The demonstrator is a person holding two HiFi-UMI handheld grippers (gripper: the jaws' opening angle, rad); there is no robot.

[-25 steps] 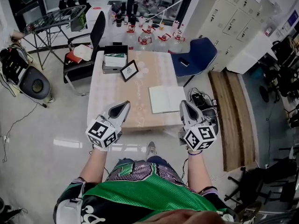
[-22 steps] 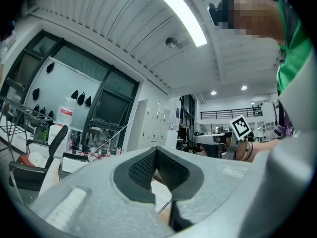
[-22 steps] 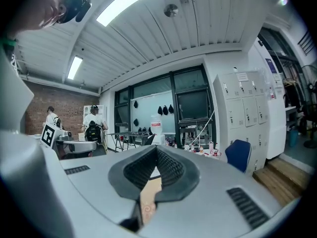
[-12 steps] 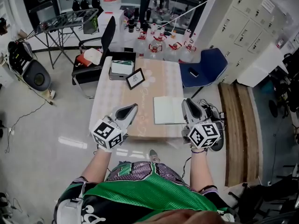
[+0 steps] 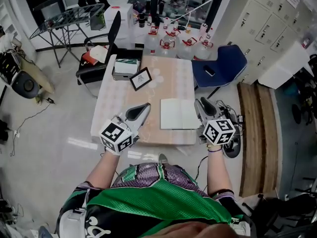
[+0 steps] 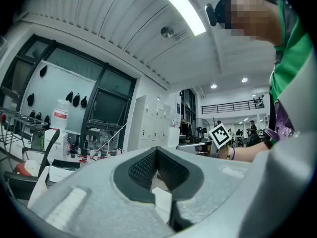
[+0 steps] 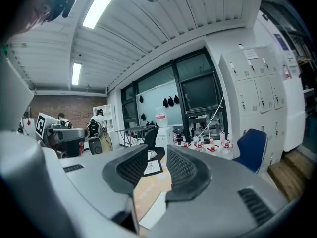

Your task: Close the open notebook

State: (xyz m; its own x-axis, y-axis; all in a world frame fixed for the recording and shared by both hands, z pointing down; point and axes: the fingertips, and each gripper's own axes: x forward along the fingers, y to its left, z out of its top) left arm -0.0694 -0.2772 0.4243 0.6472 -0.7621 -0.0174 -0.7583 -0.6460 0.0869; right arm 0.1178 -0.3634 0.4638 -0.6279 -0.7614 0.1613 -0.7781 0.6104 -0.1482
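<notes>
- Opening up as I watch: my right gripper (image 7: 157, 155) has its jaws spreading. Nothing's between them, just table and a white page showing through the gap.
- My left gripper (image 6: 156, 150) has its jaws pressed together at the tips and is empty.
- The notebook (image 5: 179, 114) lies flat, white pages up, near the front edge of the table (image 5: 119, 108). It's at 9 o'clock just beside the right gripper, and at 3 o'clock from the left gripper.
- A small picture frame (image 5: 141, 78) sits at 12 o'clock from the left gripper, well apart.
</notes>
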